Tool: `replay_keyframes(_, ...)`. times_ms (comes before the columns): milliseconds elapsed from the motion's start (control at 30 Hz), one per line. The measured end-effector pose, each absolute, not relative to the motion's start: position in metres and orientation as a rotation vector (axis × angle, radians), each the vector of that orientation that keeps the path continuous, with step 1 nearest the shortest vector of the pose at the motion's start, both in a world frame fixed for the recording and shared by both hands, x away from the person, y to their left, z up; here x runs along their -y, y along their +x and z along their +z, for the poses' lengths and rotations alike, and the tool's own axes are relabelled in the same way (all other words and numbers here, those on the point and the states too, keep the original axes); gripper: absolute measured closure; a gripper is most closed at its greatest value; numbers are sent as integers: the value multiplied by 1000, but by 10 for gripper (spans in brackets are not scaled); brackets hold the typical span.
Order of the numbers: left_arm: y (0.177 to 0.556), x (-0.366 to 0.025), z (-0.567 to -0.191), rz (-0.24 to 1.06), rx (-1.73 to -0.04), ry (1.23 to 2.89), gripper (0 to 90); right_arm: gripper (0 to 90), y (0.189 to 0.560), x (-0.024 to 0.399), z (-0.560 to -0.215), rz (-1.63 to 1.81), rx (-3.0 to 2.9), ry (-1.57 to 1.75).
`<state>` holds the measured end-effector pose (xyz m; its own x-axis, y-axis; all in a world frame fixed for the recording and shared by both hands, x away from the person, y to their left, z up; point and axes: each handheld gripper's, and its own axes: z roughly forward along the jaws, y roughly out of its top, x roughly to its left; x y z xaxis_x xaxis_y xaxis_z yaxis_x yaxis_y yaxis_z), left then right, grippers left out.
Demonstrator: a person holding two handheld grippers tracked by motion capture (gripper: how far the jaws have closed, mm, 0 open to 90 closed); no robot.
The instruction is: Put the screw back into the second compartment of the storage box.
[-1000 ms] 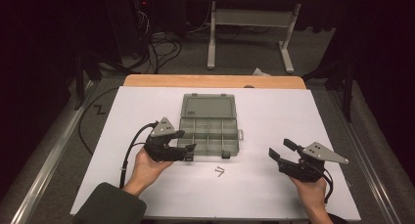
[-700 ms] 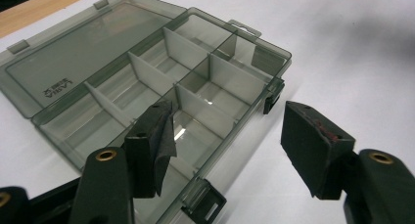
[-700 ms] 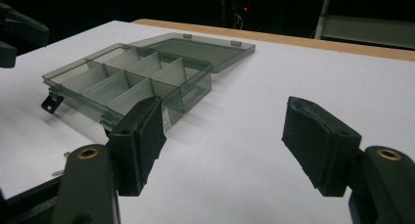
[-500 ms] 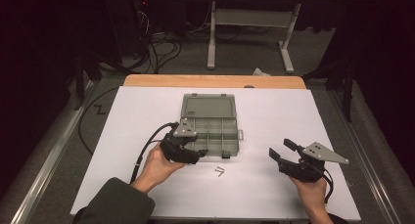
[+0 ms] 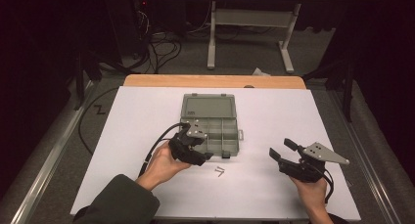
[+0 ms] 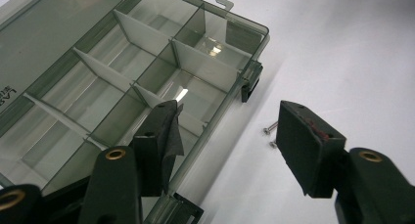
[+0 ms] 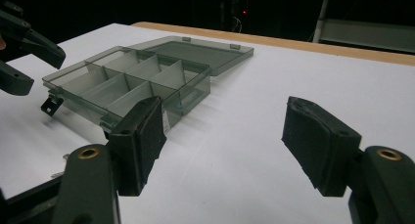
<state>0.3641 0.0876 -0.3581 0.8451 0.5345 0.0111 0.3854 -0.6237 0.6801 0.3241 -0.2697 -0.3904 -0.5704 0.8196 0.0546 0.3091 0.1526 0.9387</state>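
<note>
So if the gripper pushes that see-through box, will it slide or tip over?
Probably slide. The compartment box lies low and flat with its lid folded open, so tipping seems unlikely. Its compartments look empty and the walls thin, so it is likely light. The smooth white table should let it skid easily.

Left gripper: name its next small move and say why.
Probably ease the left gripper toward the two screws and lower it over them. Its fingers stand apart with nothing between them after closing a little, the screws lie on the white table just off the open organizer box, whose compartments look empty.
</note>
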Motion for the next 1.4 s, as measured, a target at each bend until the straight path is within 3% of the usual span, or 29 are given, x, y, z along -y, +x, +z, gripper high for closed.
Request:
replay_keyframes(600, 367, -63, -364, 217, -590, 2454, 450, 341, 325, 271, -390, 1421, -1961, 1095)
replay_keyframes(1400, 376, -28, -379, 136, -488, 2625, 617, 345, 325, 272, -390, 1432, -1962, 1110)
